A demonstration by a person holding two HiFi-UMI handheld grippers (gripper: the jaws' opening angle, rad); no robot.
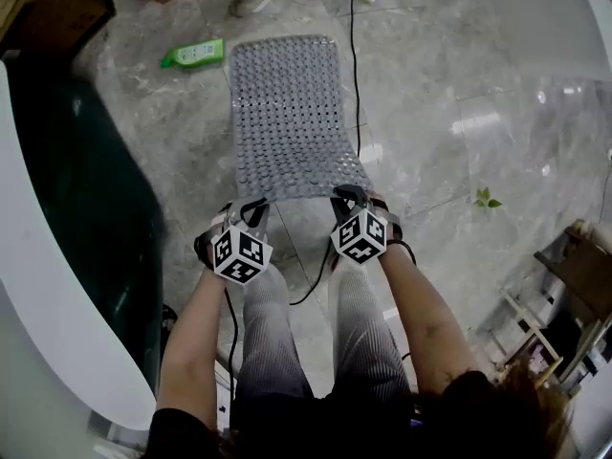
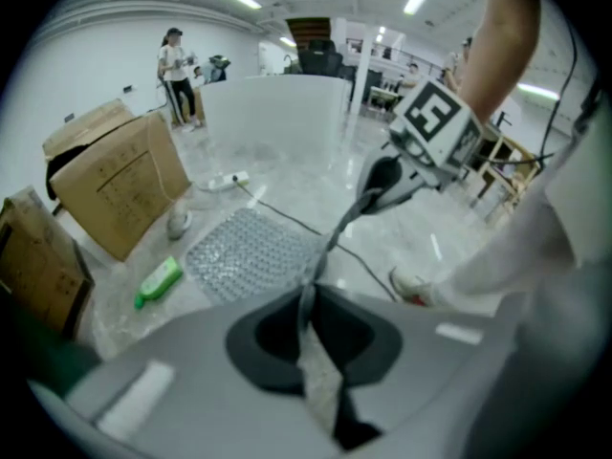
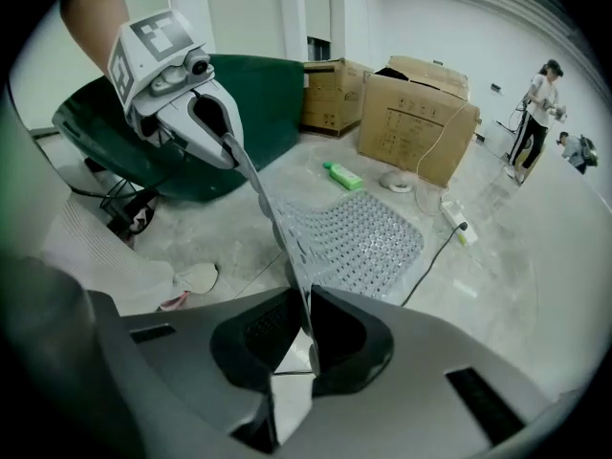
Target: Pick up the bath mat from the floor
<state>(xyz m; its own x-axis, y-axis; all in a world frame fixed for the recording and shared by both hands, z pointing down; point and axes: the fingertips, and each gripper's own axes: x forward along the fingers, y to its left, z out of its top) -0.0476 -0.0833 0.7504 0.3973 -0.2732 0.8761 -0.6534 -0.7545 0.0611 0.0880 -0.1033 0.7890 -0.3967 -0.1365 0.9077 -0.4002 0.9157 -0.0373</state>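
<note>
Bath mat: near edge lifted, far end on the floor.
Left tool: pinching the near-left corner.
Right tool: pinching the near-right corner.
Risk: thin edge may slip free; black cable alongside could snag.

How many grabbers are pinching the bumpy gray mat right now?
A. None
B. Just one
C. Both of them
C: the left gripper and the right gripper are each closed on a near corner of the bath mat, and its near edge stretches raised between them.
</note>
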